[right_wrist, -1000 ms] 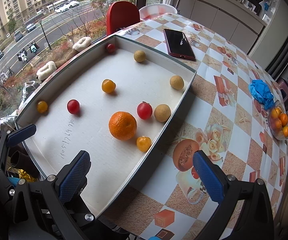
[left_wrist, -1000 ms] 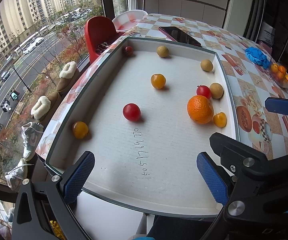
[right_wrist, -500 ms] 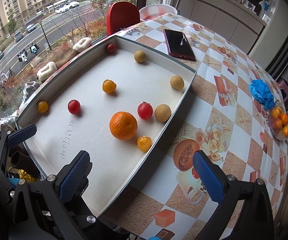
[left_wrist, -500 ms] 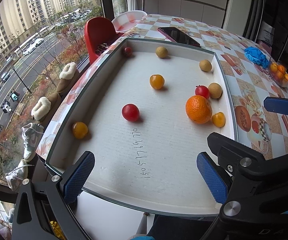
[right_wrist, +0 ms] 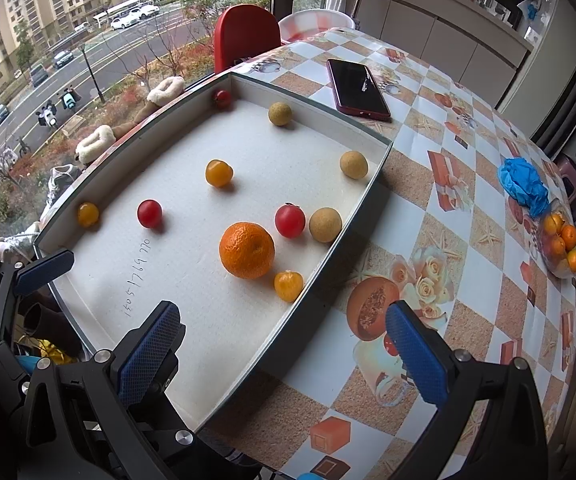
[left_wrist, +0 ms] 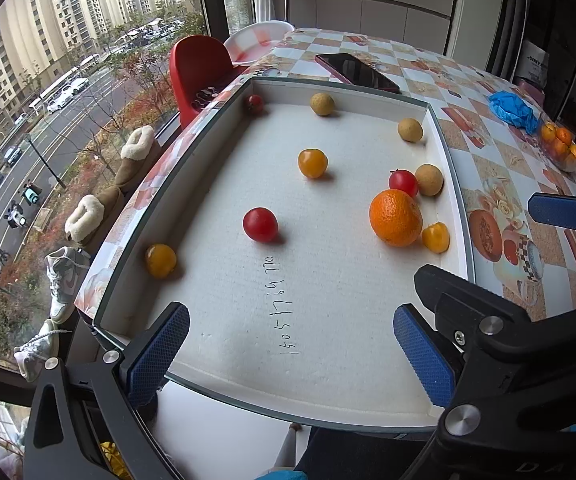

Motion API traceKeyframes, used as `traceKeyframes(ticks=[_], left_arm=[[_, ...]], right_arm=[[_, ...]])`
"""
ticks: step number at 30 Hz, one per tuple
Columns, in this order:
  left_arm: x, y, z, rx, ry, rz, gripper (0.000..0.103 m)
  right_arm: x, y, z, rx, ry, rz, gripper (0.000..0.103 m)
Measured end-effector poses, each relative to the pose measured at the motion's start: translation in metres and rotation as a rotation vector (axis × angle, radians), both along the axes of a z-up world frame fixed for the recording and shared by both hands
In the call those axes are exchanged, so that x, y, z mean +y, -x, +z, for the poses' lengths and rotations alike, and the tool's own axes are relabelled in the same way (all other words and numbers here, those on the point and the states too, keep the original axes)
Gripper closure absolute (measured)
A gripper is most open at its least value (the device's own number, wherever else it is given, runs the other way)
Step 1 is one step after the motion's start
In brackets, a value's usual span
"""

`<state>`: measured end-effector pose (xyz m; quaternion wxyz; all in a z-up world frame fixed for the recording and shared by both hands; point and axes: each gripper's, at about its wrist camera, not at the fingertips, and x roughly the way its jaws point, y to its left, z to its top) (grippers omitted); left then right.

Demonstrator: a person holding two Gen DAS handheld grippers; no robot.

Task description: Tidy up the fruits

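- Nine loose fruits are lying in a shallow white tray [left_wrist: 452, 200] on a patterned tabletop [right_wrist: 468, 184]; one large orange [right_wrist: 247, 255] is sitting near the tray's right wall, touching a small yellow fruit [right_wrist: 288, 285], with a red tomato [right_wrist: 290, 221] and a tan round fruit [right_wrist: 325, 224] just beyond it; another red tomato [left_wrist: 260, 224] is lying alone near the middle; the rest are scattered towards the far wall and the left wall.
- A red phone [right_wrist: 356, 88] is resting beyond the tray; a blue glove [right_wrist: 524, 184] and a bowl of oranges [right_wrist: 560, 244] are sitting far to the right.
- Risk, as a judgement: every fruit is round and free to roll; a nudge on the clustered four by the right wall could be sending neighbours away; a pinch off-centre on the small smooth tomatoes could be squirting them out or bruising them; the tray wall is crowding the yellow fruit, leaving little room for a finger.
- Left gripper [left_wrist: 288, 352] is hovering low over the tray's near edge, pointing along the tray, fingers spread wide, holding nothing.
- Right gripper [right_wrist: 284, 352] is hovering over the tray's near right corner, straddling the wall, fingers spread wide, holding nothing.
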<state>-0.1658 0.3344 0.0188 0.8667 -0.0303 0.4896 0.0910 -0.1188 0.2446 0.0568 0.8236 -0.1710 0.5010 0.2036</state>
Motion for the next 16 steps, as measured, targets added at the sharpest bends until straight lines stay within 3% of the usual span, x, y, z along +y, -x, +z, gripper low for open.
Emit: traceKeyframes(ticks=[16], left_arm=[[-0.0013, 0.0041, 0.0051, -0.013, -0.026, 0.008, 0.0]], right_arm=[[-0.0037, 0.0007, 0.0038, -0.011, -0.037, 0.0, 0.0]])
